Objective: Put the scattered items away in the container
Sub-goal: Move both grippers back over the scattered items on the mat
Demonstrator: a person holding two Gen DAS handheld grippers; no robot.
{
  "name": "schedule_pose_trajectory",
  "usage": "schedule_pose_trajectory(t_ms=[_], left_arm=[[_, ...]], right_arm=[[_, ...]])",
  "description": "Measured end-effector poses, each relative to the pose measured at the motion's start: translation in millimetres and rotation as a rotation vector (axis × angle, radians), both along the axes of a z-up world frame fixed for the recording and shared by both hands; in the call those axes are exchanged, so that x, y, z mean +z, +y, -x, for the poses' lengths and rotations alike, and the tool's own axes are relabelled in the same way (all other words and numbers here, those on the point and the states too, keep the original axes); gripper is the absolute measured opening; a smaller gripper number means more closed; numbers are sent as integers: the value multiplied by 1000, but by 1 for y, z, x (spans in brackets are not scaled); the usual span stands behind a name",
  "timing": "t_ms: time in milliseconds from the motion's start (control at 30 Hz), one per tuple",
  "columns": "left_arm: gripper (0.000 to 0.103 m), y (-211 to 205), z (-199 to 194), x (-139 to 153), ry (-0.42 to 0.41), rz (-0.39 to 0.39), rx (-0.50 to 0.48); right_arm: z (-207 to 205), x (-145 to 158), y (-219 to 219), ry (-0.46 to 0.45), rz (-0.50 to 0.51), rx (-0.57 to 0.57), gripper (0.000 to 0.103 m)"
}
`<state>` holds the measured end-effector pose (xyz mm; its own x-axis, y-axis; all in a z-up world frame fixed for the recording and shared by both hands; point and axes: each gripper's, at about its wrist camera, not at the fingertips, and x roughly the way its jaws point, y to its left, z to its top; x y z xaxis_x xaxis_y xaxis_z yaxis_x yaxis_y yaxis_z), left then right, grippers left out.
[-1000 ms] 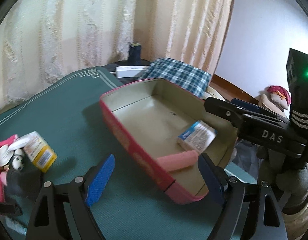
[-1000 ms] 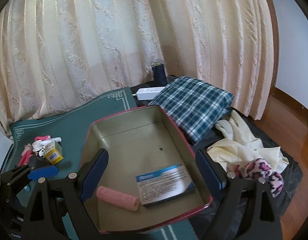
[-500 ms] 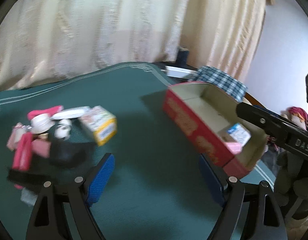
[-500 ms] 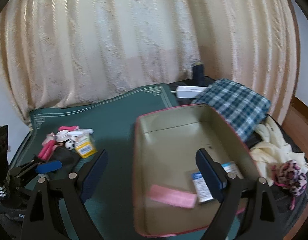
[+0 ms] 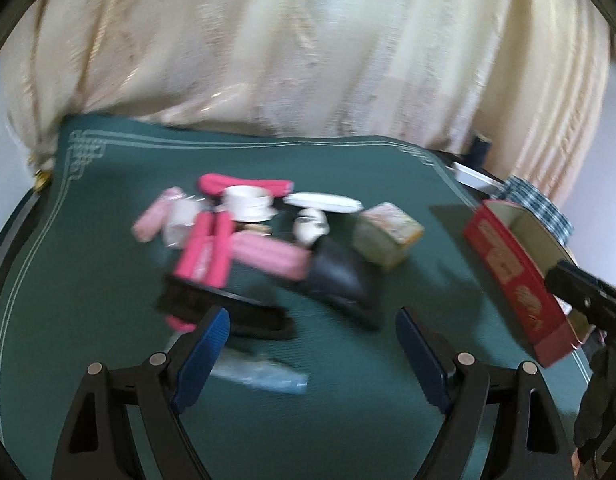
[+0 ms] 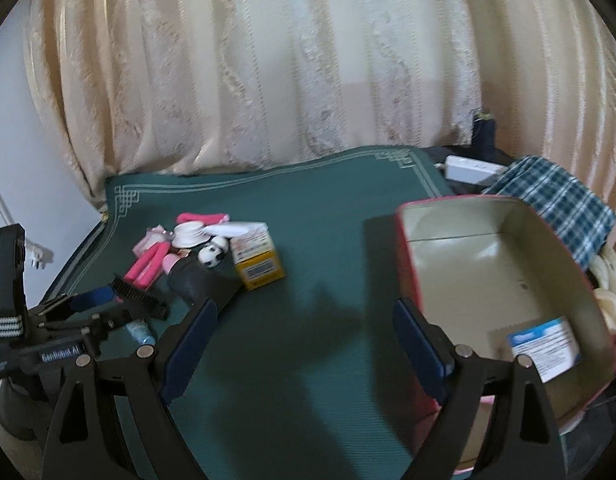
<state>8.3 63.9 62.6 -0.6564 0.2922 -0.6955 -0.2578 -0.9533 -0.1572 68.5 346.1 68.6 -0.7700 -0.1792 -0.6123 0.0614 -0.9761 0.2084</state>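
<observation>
Both tongs, left [image 5: 309,346] and right [image 6: 304,338], gape wide and empty over the green surface [image 6: 308,240]; scattered items [image 5: 244,232] lie left, tin [image 6: 487,272] right.

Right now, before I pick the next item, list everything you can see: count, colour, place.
container: 1, red outside, cream inside, right side of mat
blue-white box: 1, inside container
mat: 1, dark green
yellow box: 1, right edge of pile
football-pattern ball: 1, black-white, left of yellow box
hot-pink sticks: 2, middle of pile
pale pink roller: 1, beside sticks
black comb: 1, near edge of pile
white round piece: 1, far side of pile
checked cloth: 1, blue-white, behind container
curtain: cream, background
left gripper: open, empty, over pile
right gripper: open, empty, over bare mat
</observation>
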Motion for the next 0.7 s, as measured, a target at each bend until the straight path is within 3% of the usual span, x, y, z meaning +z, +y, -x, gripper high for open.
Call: schedule_pose_trajectory(t_ms=[433,700], left_arm=[[87,-40,-1,-33,-98,-12,51],[87,-25,-2,-42,-128,2,-4]], right_arm=[[13,-25,-38,-89,-4,97,92],[21,-38,-41,-136,15,106,92]])
